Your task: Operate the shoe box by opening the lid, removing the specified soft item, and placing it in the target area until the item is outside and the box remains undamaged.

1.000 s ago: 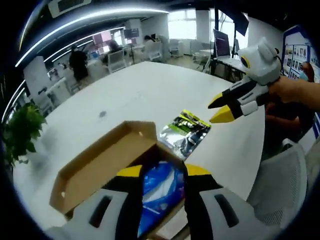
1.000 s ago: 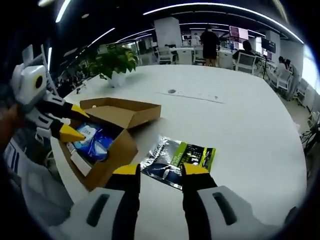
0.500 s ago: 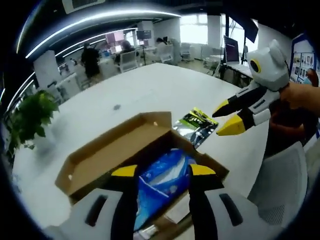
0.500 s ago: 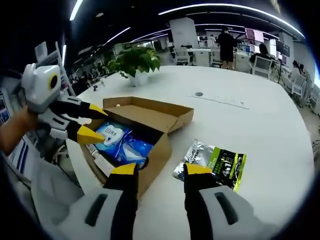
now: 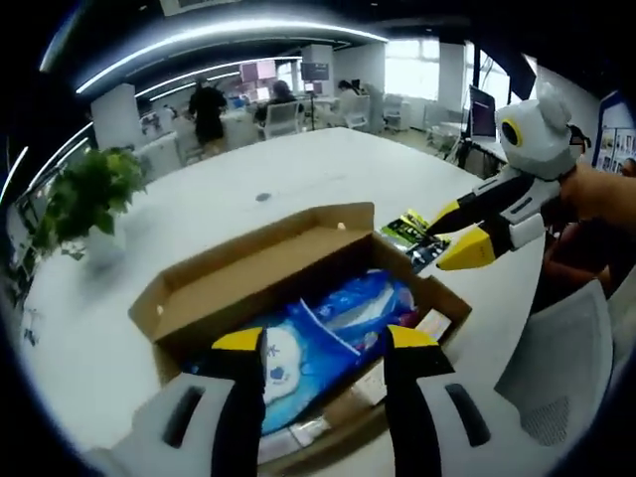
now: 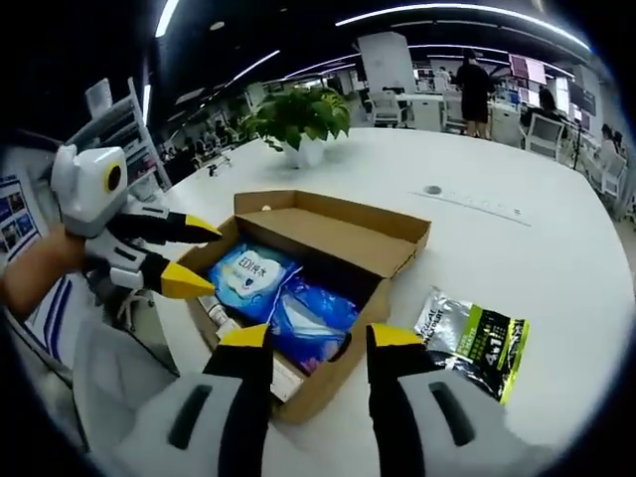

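Blue soft pack [image 6: 298, 303] lies inside the open shoe box [image 6: 393, 253], which sits on the white worktop [image 6: 517, 238]. Lid [image 5: 248, 273] is already folded back, so the opening step looks done; you're on the removal step. Smaller flat packets sit under and beside the blue pack at the box's near end (can't read what they are).

Your left gripper [image 5: 323, 340] hangs just over the blue pack, jaws spread, nothing pinched. Your right gripper [image 6: 306, 338] is at the box's near wall, jaws also spread and empty. A green-and-silver foil pouch [image 6: 475, 338] lies on the worktop just beside the box.

Next move, my read: drop the left gripper onto a loose fold of the blue pack, pinch the film only, lift straight up. Keep the jaws off the cardboard walls. If the box wants to lift with it, brace the rim with the right gripper.
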The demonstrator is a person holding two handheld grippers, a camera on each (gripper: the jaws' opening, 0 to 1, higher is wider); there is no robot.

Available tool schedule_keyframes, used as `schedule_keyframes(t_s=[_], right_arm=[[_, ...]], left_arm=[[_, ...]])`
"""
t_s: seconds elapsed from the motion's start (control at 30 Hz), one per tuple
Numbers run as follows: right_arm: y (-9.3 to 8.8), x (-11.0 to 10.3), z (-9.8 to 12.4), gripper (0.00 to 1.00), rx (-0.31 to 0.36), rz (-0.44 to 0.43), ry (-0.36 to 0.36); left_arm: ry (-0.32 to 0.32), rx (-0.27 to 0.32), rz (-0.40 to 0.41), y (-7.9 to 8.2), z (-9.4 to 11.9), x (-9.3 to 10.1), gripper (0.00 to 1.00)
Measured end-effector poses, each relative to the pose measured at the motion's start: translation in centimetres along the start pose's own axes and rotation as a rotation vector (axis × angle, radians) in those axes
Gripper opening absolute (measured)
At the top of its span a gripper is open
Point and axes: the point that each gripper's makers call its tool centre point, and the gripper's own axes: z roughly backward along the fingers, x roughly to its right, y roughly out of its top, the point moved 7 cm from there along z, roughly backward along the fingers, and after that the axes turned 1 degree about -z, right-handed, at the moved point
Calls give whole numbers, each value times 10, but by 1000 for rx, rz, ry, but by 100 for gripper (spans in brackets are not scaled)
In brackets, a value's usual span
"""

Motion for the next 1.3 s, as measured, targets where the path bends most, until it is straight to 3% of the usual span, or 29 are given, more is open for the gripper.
schedule_keyframes(t_s=[0.3,0.8,1.3], right_arm=[[3,-15,-25,32,-27,34,51],[6,-33,-77,29,-93,84,129],[9,-32,-124,23,-136,96,158]], left_arm=[[29,-18,28,-23,9,-20,50],[65,9,88,-41,26,-44,55],[99,-5,152,-64,35,-60,61]])
